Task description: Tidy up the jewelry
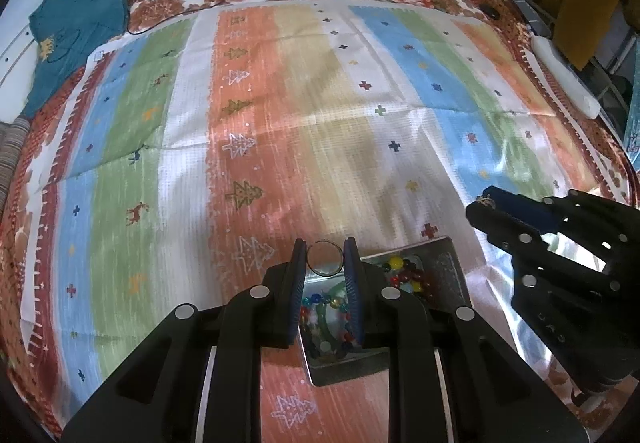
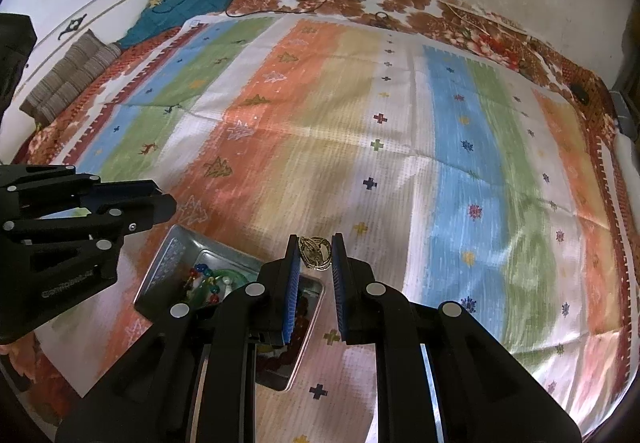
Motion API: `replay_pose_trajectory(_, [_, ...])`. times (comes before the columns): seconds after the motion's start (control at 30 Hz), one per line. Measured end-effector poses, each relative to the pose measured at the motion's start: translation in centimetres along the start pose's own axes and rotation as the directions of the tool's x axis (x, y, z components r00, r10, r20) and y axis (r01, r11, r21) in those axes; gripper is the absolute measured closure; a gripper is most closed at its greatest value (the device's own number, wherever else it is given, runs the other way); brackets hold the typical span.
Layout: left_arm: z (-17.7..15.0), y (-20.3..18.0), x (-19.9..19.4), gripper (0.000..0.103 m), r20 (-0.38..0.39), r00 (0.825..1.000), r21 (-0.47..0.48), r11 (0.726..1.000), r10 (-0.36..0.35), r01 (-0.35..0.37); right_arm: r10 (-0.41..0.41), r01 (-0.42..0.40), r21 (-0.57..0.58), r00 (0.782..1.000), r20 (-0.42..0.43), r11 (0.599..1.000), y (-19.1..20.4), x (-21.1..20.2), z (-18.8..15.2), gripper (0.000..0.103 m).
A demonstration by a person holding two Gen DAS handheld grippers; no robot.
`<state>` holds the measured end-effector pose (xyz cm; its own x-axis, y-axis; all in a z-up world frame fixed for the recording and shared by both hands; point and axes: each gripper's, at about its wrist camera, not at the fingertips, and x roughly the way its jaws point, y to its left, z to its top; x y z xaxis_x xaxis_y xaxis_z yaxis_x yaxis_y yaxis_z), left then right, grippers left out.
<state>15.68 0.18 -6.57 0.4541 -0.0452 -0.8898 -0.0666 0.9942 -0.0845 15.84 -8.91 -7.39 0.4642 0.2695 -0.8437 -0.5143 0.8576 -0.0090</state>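
Left wrist view: left gripper (image 1: 325,257) pinches a thin ring (image 1: 325,258); right gripper (image 2: 316,253) clamps an ornate brass piece (image 2: 315,253)

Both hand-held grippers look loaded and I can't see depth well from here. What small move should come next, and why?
Probably lower the left hand-held gripper and release its thin ring into the metal tray. It already hangs over the tray's beads, so the drop is short. The right hand-held gripper holds a brass ornament at the tray's edge and could wait.
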Motion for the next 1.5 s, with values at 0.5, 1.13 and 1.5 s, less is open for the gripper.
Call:
replay_pose_trajectory(0.5, [-1.9,-0.8,-3.0,0.085,0.048,0.998,0.0,0.999,-0.038,0.038,0.085,-0.085,0.004,0.996,0.003,0.996,1.1,-1.6,-1.7,0.086])
replay_pose_trajectory(1.13, [-3.0,0.0,-4.5,0.075,0.074,0.996,-0.06,0.997,-0.045,0.05,0.104,-0.104,0.012,0.995,-0.004,0.995,1.6,-2.8,-2.9,0.071])
replay_pose_trajectory(1.5, [-5.2,-0.1,-7.1,0.062,0.107,0.993,-0.061,0.997,-0.044,0.051,0.119,-0.12,-0.002,0.989,0.088,0.993,2.0,-6.8,-4.5,0.053])
